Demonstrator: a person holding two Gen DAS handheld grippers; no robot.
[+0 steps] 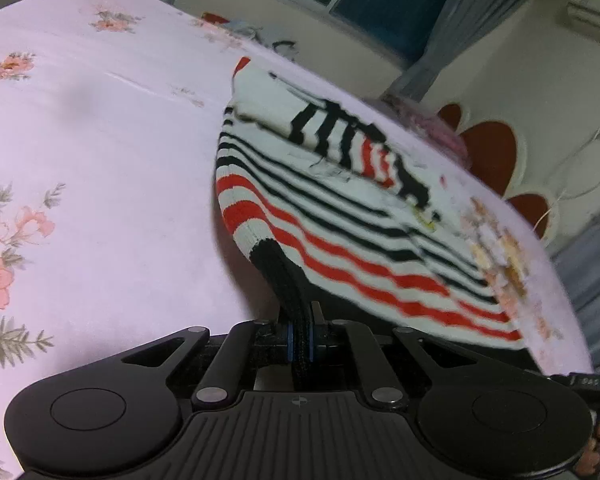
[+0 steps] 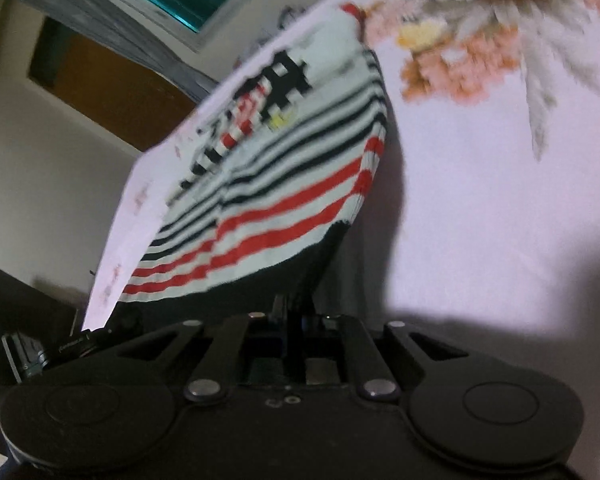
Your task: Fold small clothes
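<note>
A small knitted garment (image 1: 340, 216) with white, red and black stripes and a black hem lies partly on a pink floral bedsheet (image 1: 100, 140). My left gripper (image 1: 300, 336) is shut on its black hem at one bottom corner and lifts that corner off the sheet. In the right wrist view my right gripper (image 2: 296, 320) is shut on the black hem of the same garment (image 2: 284, 184) at the other bottom corner. The hem edge hangs raised between the two grippers. The garment's far part with a black and red pattern rests on the sheet.
The bedsheet (image 2: 500, 200) covers a bed that drops off beyond the garment. A window with grey curtains (image 1: 440, 40), a white wall and an air conditioner (image 1: 592, 12) stand behind. A brown door (image 2: 112, 92) shows in the right wrist view.
</note>
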